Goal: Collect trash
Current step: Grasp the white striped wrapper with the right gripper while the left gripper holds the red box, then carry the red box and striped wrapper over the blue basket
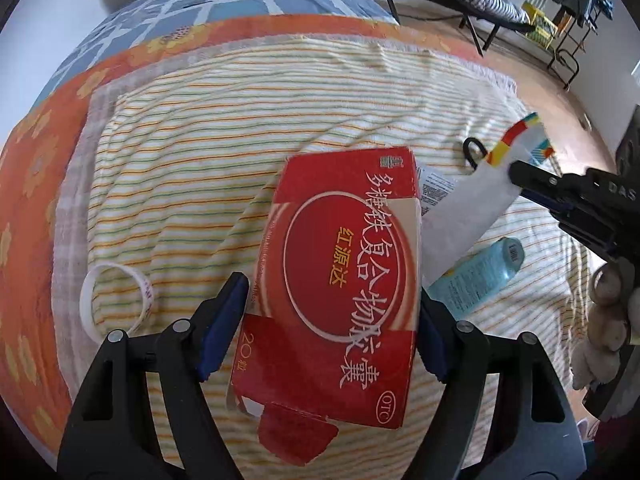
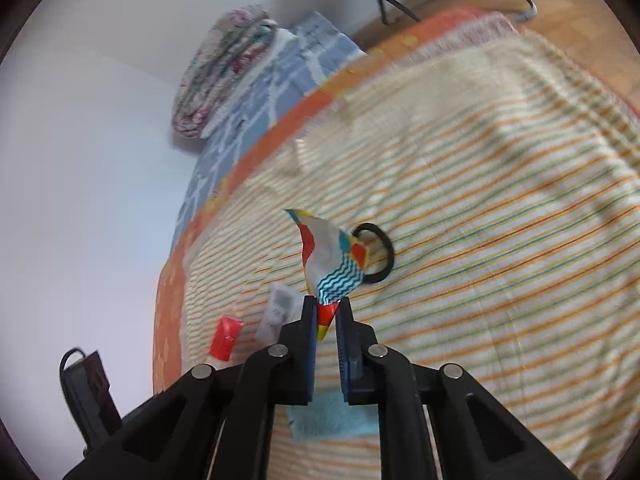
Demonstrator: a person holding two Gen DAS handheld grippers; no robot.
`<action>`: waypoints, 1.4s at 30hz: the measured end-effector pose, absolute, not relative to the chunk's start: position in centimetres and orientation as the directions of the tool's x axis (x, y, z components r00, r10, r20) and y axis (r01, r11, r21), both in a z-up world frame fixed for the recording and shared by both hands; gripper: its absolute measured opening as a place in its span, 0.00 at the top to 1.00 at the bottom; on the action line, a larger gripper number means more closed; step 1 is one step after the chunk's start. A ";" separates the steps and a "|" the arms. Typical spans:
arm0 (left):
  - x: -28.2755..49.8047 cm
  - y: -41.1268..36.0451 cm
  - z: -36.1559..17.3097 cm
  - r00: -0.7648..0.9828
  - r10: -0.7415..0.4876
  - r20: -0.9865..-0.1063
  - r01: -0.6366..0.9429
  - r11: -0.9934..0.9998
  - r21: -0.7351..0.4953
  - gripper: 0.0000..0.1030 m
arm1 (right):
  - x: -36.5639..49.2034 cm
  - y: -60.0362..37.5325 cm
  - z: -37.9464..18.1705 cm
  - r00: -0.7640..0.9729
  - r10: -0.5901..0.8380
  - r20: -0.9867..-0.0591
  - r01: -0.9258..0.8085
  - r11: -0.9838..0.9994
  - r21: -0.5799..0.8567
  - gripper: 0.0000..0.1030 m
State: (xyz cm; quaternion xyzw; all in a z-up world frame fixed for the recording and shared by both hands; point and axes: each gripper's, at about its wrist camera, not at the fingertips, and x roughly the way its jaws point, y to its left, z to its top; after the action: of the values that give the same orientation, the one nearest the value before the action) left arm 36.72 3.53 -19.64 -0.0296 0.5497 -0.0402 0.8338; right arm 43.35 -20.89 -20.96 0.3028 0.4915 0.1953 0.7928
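In the left wrist view a red medicine box (image 1: 344, 280) with white and yellow print sits between the blue pads of my left gripper (image 1: 332, 320). Both pads touch its long sides, and its end flaps hang open near the camera. To the right, my right gripper (image 1: 516, 172) is shut on a crumpled colourful wrapper (image 1: 480, 208) with a white inside. In the right wrist view the wrapper (image 2: 332, 264) sticks up from the closed right gripper (image 2: 326, 304), above the striped towel (image 2: 480, 220).
On the striped towel (image 1: 240, 140) lie a light blue bottle (image 1: 480, 272), a black hair tie (image 1: 474, 152), a white ring (image 1: 116, 296) and a printed label (image 1: 434, 188). A gloved hand (image 1: 612, 312) holds the right gripper. Black folding frames (image 1: 480, 20) stand on the wooden floor beyond the bed.
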 end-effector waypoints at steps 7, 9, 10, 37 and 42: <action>34.7 4.3 -18.3 0.394 -0.089 -0.915 0.029 0.996 -0.085 0.83 | 39.6 -20.2 -15.8 0.505 0.573 -0.645 -0.177 0.800 0.573 0.95; 34.3 4.6 -18.6 0.384 -0.084 -0.919 0.024 0.996 -0.081 0.84 | 38.5 -20.5 -14.8 0.516 0.567 -0.642 -0.187 0.806 0.561 0.96; 34.2 4.8 -18.7 0.383 -0.082 -0.920 0.015 0.996 -0.082 0.84 | 38.0 -20.6 -14.5 0.520 0.565 -0.641 -0.192 0.808 0.556 0.96; 17.2 5.2 -12.9 0.423 -0.238 -0.874 0.034 0.968 -0.247 0.84 | 20.4 -18.8 -5.0 0.485 0.644 -0.592 -0.528 0.755 0.388 0.97; 13.4 3.5 -13.7 0.380 -0.266 -0.886 0.061 0.963 -0.263 0.84 | 17.2 -18.9 -6.1 0.457 0.639 -0.618 -0.546 0.751 0.373 0.97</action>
State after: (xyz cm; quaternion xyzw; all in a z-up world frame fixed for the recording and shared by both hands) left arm 13.36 3.53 -13.70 -0.0936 0.5481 -0.0990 0.8252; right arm 17.16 -18.89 -6.06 0.0605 0.3877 0.3479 0.8515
